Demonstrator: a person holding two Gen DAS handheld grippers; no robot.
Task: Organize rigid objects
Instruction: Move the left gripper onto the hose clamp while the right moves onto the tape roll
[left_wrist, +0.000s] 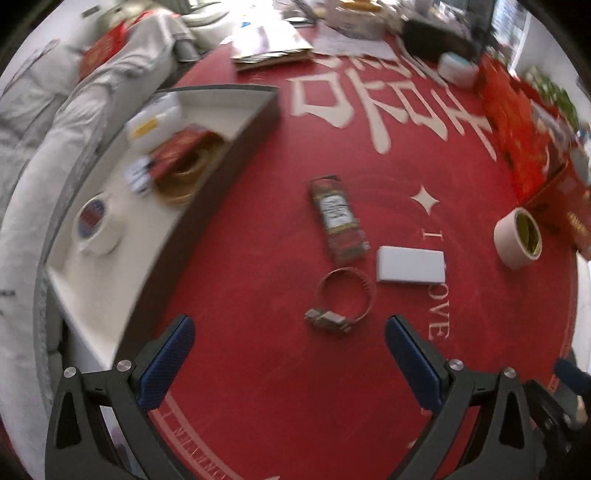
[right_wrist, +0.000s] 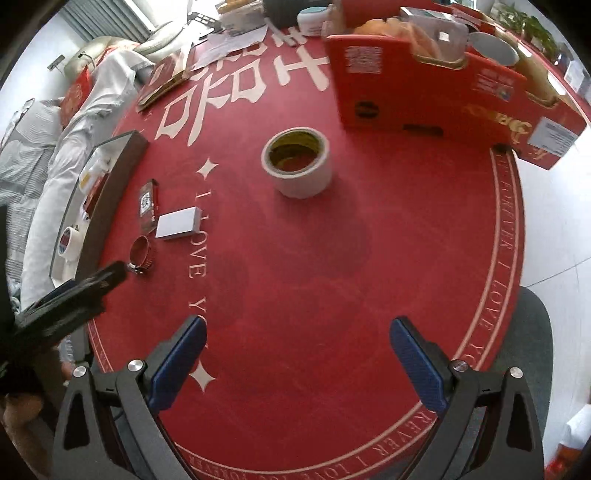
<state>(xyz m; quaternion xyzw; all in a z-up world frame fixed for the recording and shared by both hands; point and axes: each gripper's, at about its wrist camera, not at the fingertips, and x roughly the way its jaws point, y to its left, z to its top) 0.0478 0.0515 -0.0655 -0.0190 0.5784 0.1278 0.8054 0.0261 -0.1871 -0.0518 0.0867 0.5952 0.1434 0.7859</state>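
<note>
Overhead, both the left gripper (left_wrist: 290, 328) and right gripper (right_wrist: 297, 330) hang spread and empty above the round red tablecloth (right_wrist: 332, 277), bare cloth beneath, white floor (right_wrist: 554, 221) past its edge.

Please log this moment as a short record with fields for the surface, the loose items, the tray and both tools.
surface: round red table cloth with white lettering
loose items: hose clamp, white box, red packet, tape roll
arrangement: clamp, box and packet clustered together; tape roll apart from them
tray: at table edge, already holds a small tape roll and other blurred items
left tool: open, empty, above the hose clamp
right tool: open, empty, over bare cloth
</note>
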